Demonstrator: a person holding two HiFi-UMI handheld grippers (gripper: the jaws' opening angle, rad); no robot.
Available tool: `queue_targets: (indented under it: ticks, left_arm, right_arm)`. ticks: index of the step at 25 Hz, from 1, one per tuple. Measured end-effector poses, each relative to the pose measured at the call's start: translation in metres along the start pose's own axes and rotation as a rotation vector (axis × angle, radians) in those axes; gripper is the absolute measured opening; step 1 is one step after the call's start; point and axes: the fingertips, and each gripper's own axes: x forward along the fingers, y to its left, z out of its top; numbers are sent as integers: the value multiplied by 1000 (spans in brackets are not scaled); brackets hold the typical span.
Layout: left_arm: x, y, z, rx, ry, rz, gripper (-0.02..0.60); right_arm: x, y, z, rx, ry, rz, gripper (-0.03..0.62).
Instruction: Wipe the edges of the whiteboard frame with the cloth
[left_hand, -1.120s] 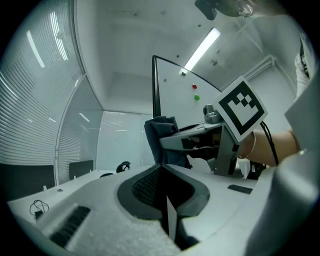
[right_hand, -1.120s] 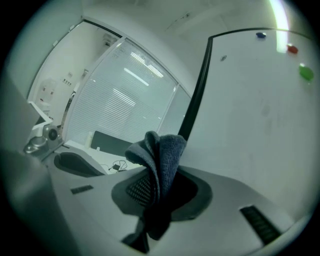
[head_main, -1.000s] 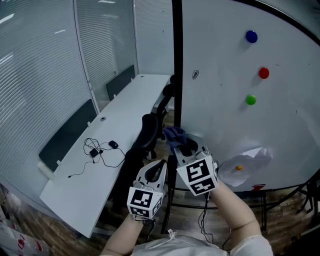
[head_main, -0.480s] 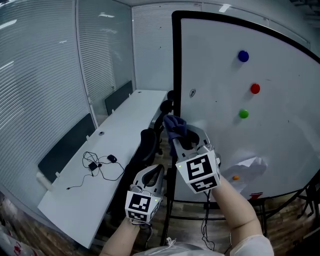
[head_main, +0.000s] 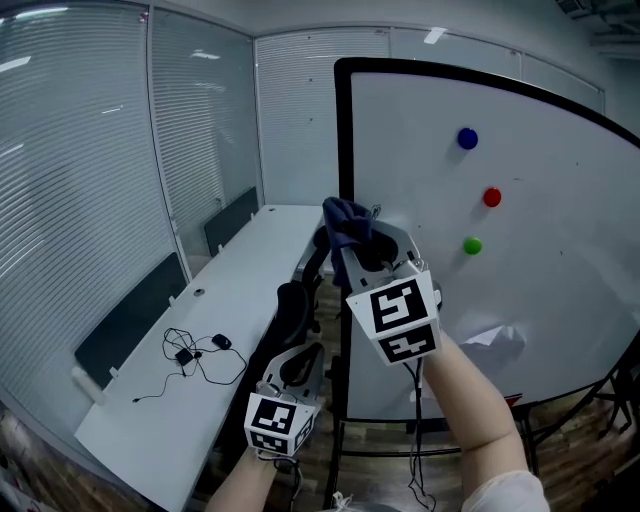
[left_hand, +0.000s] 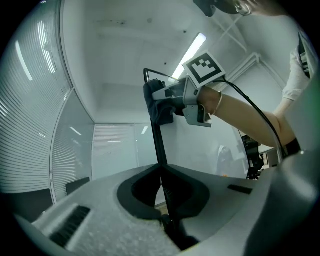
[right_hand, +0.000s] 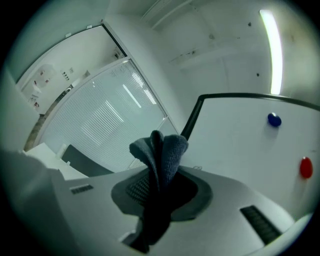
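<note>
The whiteboard (head_main: 520, 290) stands upright in a black frame (head_main: 343, 150). In the head view my right gripper (head_main: 352, 245) is raised, shut on a dark blue cloth (head_main: 346, 224) that lies against the frame's left edge, about halfway up. The right gripper view shows the cloth (right_hand: 161, 152) bunched between the jaws, with the frame's corner (right_hand: 194, 116) behind it. My left gripper (head_main: 300, 358) hangs lower, beside the frame's lower left part, shut with nothing in it. The left gripper view looks up the frame (left_hand: 157, 140) at the cloth (left_hand: 157, 105).
A long white desk (head_main: 240, 290) with cables and a mouse (head_main: 195, 348) runs along the left, with black office chairs (head_main: 295, 295) between it and the board. Blue (head_main: 467, 138), red (head_main: 492, 197) and green (head_main: 472, 245) magnets and a paper sheet (head_main: 497, 336) sit on the board. Glass partitions with blinds stand behind.
My right gripper has slid the cloth upward along the frame's left edge. The head view has tilted up, and the left gripper now sits lower in it.
</note>
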Motion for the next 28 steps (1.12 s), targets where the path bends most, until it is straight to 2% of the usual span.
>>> queue_targets:
  ticks: [17,23,28]
  left_arm:
    - [-4,-6,7,-5,-4,-14,18]
    - [-10,-4,9,-15,-16,-8,18]
    - [-14,-7,-3,-50,-9,-4,18]
  right_arm:
    - [32,-59,99,22,-33,-79,68]
    - [41,-73,122,22,-47,-130,69]
    - [48,-91,151,5,-65,-194,69]
